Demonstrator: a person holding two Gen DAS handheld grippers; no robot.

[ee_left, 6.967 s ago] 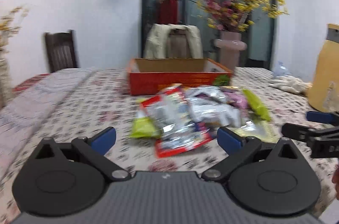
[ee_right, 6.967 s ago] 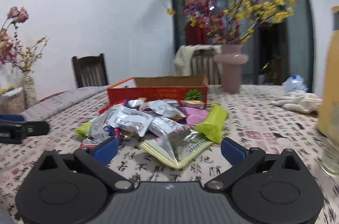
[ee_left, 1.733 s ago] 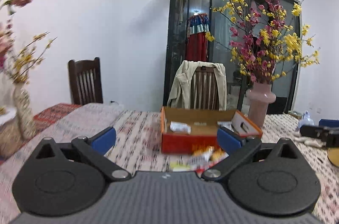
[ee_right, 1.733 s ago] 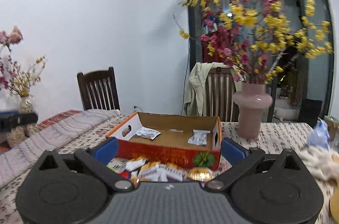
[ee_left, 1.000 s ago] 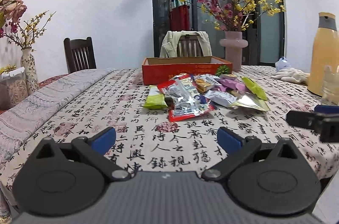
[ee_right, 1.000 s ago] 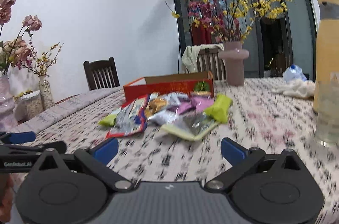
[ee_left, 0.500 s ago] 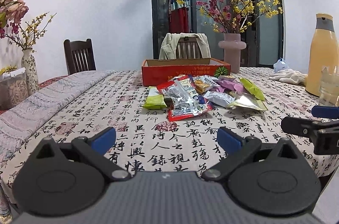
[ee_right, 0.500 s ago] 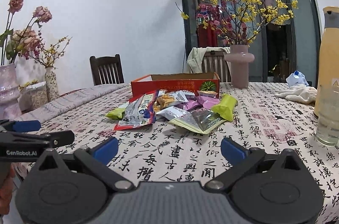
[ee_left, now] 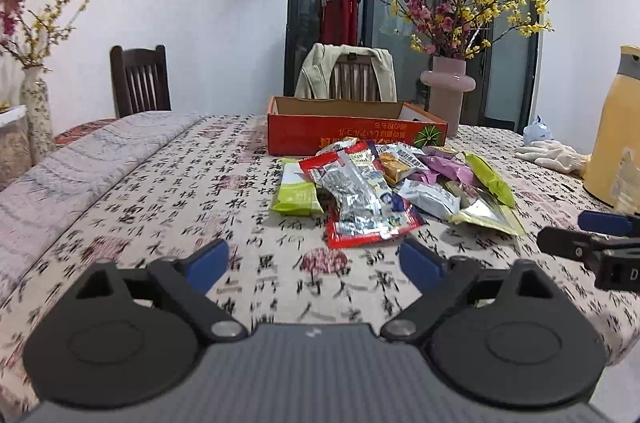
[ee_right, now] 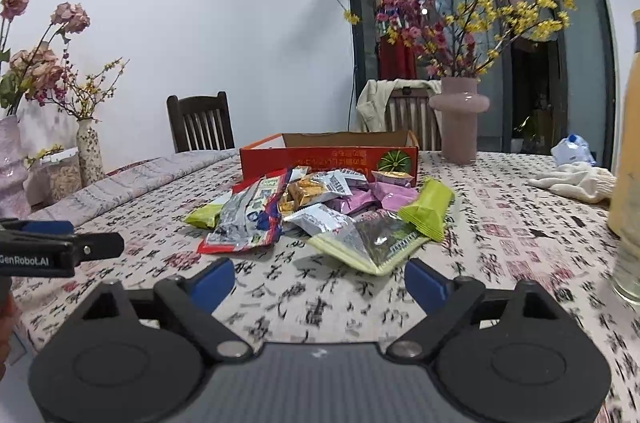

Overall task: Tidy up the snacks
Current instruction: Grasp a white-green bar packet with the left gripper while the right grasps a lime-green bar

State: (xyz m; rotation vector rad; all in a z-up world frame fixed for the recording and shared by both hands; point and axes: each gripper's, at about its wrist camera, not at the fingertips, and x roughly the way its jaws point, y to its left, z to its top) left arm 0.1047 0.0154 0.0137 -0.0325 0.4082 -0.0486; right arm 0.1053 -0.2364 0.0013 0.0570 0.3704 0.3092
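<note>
- The snacks (ee_left: 384,191) lie in a loose heap on the tablecloth (ee_left: 192,191), just in front of the red cardboard box (ee_left: 352,133), which stands open toward the far side of the table.
- The heap is mixed: a silver-and-red packet (ee_left: 360,207) nearest the camera, a green bar (ee_left: 296,197) at its left, purple packets (ee_right: 372,201) and a long green bar (ee_right: 428,209) to the right, and a flat yellow-edged pouch (ee_right: 372,239) in front.
- The left gripper (ee_left: 314,257) hovers low over the cloth short of the heap, its fingers spread wide and holding nothing.
- The right gripper (ee_right: 320,279) sits close to the yellow-edged pouch, jaws likewise released and empty.
- My judgement: the step in hand is the approach to a first packet. It would go best by taking an outer, top-lying piece, pinching it by a sealed edge so that the film does not slip and the neighbours are not dragged along.
- The flat pouch lies tight against the cloth and may need a low, sliding entry.
- Readable writing: "GenRobot.AI" on the side of the left gripper in the right wrist view. The box front carries yellow characters that appear upside down, beside a green fruit picture; I cannot read them. The cloth is printed with Chinese calligraphy.
</note>
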